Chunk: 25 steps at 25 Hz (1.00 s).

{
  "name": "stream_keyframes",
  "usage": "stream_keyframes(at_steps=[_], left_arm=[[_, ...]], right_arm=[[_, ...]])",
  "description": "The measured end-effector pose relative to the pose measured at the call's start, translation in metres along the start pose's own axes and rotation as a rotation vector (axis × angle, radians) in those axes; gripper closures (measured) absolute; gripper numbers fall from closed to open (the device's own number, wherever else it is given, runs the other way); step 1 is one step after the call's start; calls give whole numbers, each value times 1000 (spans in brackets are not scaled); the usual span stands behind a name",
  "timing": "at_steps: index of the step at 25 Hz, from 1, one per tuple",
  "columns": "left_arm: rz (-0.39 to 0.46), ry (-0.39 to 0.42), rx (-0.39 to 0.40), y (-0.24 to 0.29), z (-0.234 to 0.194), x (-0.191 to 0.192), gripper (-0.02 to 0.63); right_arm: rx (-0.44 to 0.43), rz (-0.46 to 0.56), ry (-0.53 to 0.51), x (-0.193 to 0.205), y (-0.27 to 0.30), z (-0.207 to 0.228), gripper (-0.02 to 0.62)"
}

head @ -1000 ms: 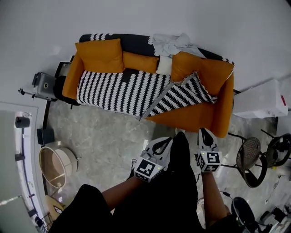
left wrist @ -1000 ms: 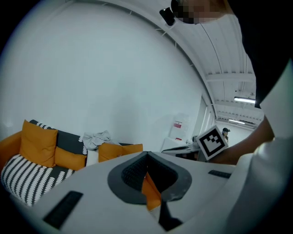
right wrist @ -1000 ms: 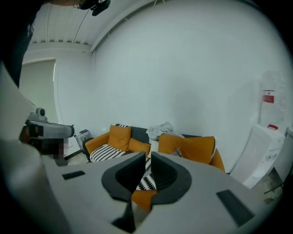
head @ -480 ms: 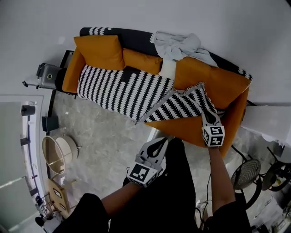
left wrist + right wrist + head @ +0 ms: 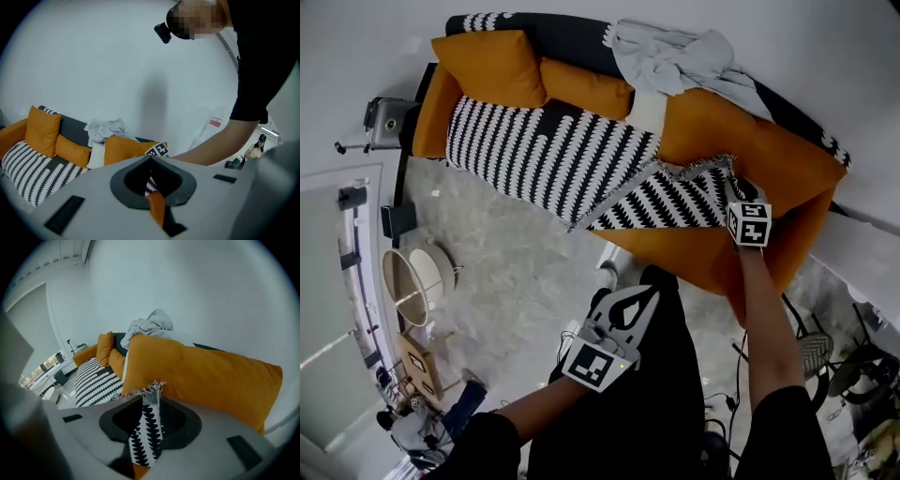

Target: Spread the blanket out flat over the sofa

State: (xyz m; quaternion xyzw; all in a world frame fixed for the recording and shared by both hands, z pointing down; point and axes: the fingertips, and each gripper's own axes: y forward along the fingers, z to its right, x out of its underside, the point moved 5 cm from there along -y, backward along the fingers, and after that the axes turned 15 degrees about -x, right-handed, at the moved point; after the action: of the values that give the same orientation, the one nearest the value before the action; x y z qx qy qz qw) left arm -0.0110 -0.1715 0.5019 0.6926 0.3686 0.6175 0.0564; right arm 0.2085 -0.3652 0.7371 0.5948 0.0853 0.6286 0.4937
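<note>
The black-and-white patterned blanket (image 5: pixel 553 155) lies over the seat of the orange sofa (image 5: pixel 769 150), its right part folded back into a flap with a fringed corner (image 5: pixel 717 167). My right gripper (image 5: pixel 733 184) is at that corner with its jaws opening. In the right gripper view the fringe lies at the gripper's tips (image 5: pixel 151 398) and the blanket (image 5: pixel 96 380) shows in the gap between them, not visibly pinched. My left gripper (image 5: pixel 652 292) hangs shut and empty in front of the person's body, away from the sofa; in its own view (image 5: pixel 151 159) it faces the sofa from a distance.
A crumpled grey cloth (image 5: pixel 670 56) lies on the sofa's back, with orange cushions (image 5: pixel 483 67) at the left end. On the floor are a round basket (image 5: pixel 417 286) at the left, a small device (image 5: pixel 386 120) beside the sofa, and a wire chair (image 5: pixel 814 352) at the right.
My right gripper has travelled forward from beside the person's body to the blanket's fringed corner on the sofa. The left gripper has stayed low in front of the body.
</note>
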Motion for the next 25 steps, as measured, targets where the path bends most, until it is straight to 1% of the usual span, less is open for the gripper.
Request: stream_keyframes(at_steps=[2, 6, 7, 8, 12, 16, 20, 22, 25], left_arm=[[-15, -30, -24, 3, 1, 7, 592], [-36, -93, -103, 5, -8, 14, 592], [-38, -106, -117, 5, -11, 15, 592], [-37, -115, -128, 5, -15, 16, 592], [-22, -123, -142, -2, -28, 17, 592], [0, -109, -107, -18, -33, 18, 592], [37, -75, -41, -50, -34, 21, 592], [48, -56, 0, -70, -32, 24, 592], [56, -24, 90, -106, -31, 28, 592]], right_arm=[[2, -9, -15, 0, 15, 11, 476], [-9, -39, -31, 0, 38, 26, 477], [-10, -49, -40, -1, 41, 27, 526], [-10, -57, -51, -2, 42, 27, 555], [-37, -66, -69, 3, 31, 12, 557], [-52, -77, -89, 25, -8, -13, 557], [-24, -60, -23, 59, -65, -48, 557], [-12, -49, 1, 77, -94, -71, 557], [8, -82, -17, 111, -137, -115, 558]])
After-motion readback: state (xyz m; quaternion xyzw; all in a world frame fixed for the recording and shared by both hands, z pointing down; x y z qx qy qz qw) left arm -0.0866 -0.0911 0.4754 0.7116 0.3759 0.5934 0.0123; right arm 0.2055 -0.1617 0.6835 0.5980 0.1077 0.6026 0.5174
